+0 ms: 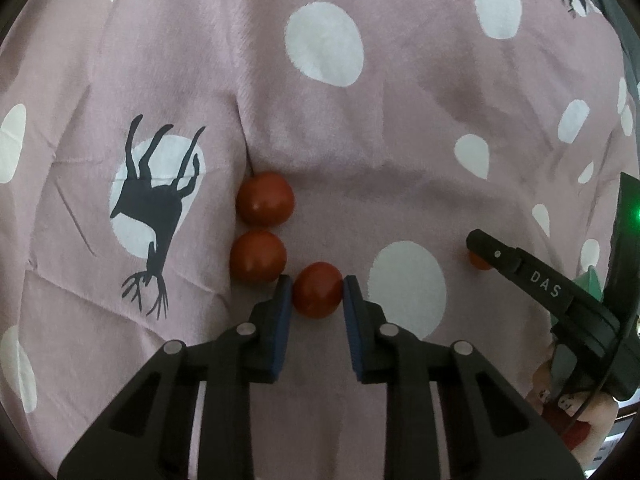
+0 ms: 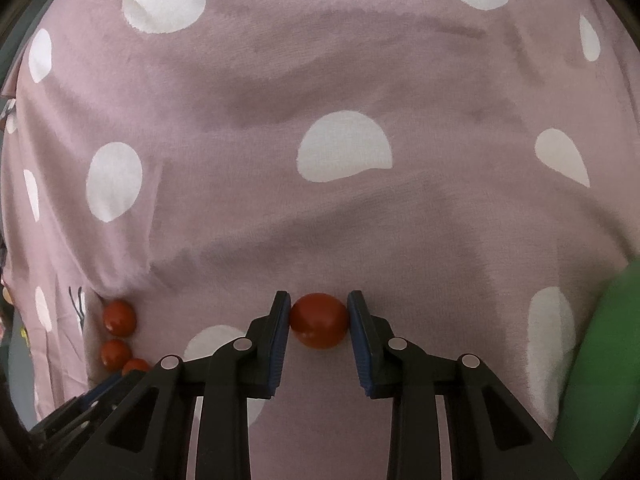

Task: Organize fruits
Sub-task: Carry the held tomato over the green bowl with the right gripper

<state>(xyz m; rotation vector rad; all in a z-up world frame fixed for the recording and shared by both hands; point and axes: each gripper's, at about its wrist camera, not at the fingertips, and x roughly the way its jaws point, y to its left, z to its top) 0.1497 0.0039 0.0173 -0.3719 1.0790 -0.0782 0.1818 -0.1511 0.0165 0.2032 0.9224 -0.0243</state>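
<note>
The left gripper (image 1: pixel 317 295) has its blue-padded fingers (image 1: pixel 285 312) clamped on a small round red tomato (image 1: pixel 317 295), both pads touching its sides, low in the centre of the left wrist view. Two more small red tomatoes lie on the mauve cloth with white spots (image 1: pixel 360 152) just to the 10 o'clock of the held one: the nearer tomato (image 1: pixel 258 256) sits just beside the left finger's tip, and the farther tomato (image 1: pixel 265 199) touches it at 12 o'clock, tucked against a crease in the fabric. A black deer silhouette on a white spot (image 1: pixel 154 216) is printed at 9 o'clock of this pair.

The right gripper (image 2: pixel 319 320) likewise grips its own round red tomato (image 2: pixel 319 320), the blue pads pressed on either flank, the fruit resting on the spotted cloth (image 2: pixel 360 220). In the left wrist view this gripper's black finger, lettered DAS (image 1: pixel 520 268), enters from 3 o'clock, with a sliver of orange-red fruit (image 1: pixel 478 261) showing behind its tip. In the right wrist view the cluster of three tomatoes (image 2: pixel 119 317) lies at 9 o'clock, well apart from the right-held fruit. A blurred green shape (image 2: pixel 604 360) fills the 4 o'clock edge; what it is cannot be told.
</note>
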